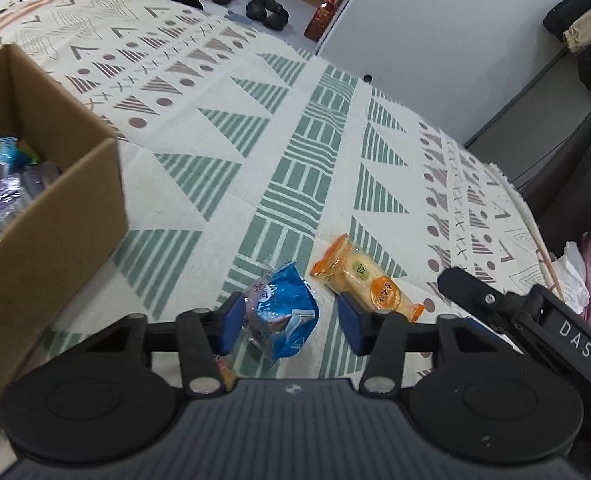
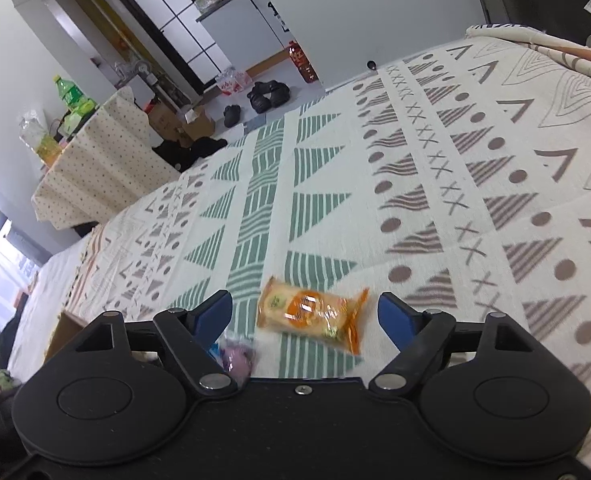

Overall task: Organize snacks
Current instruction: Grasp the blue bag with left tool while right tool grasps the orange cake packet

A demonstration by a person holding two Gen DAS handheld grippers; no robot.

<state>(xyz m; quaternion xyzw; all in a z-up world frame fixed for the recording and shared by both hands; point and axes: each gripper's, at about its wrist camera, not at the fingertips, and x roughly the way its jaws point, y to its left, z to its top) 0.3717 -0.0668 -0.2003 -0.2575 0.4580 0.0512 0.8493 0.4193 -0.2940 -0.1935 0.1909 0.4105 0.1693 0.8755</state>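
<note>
Blue snack packet (image 1: pixel 283 312), crinkled, glossy

Black shoes (image 1: pixel 266 10) on the floor beyond the patterned bedspread (image 1: pixel 223 128).

"DAS" on the right gripper (image 1: pixel 461 284) body

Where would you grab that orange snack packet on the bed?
Probably across the middle of the orange snack packet, coming from above. It lies flat on the patterned blanket, long and narrow, and the open right gripper already straddles its length.
</note>
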